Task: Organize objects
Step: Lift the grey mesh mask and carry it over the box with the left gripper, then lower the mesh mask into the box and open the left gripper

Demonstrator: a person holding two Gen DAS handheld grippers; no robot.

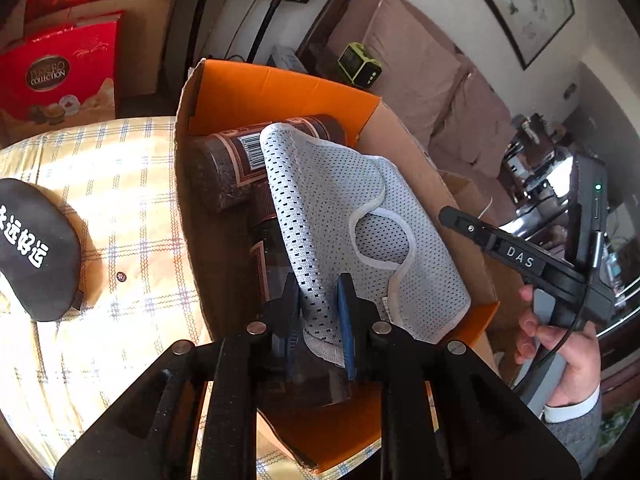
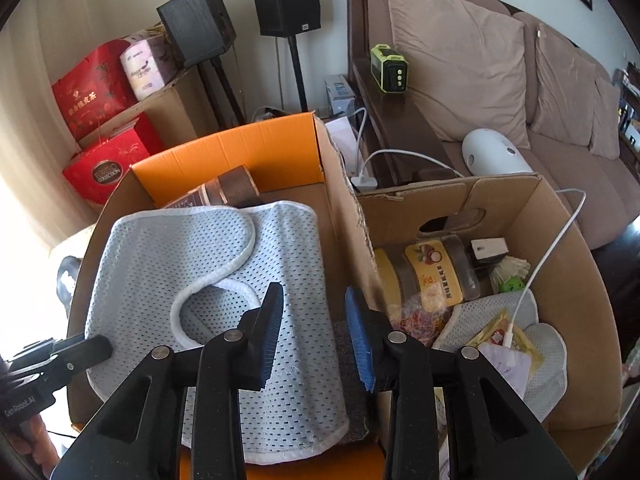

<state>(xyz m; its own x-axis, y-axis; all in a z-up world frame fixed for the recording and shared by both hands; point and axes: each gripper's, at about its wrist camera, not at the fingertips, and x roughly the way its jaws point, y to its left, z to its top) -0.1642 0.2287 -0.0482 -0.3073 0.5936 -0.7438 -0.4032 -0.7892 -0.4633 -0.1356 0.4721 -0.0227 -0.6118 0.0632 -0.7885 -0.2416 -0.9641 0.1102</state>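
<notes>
Grey-blue mesh cloth (image 2: 208, 292) with white binding and a round cutout lies draped in the orange-lined cardboard box (image 1: 256, 92), over brown cylindrical tins (image 1: 228, 164); its long axis runs from the near box edge toward the far wall. Left gripper (image 1: 318, 300): jaws narrow, cloth's near edge between the pads, seemingly still pinched. Right gripper (image 2: 314, 316): jaws parted above the cloth, holding nothing. Second carton (image 2: 520, 208) of oddments adjoins on the right.

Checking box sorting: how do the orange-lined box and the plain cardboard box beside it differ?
The orange-lined box holds a blue mesh pad draped over dark jars. The plain cardboard box holds a yellow-labelled jar, packets and a white cable. Both stand open, side by side.
</notes>
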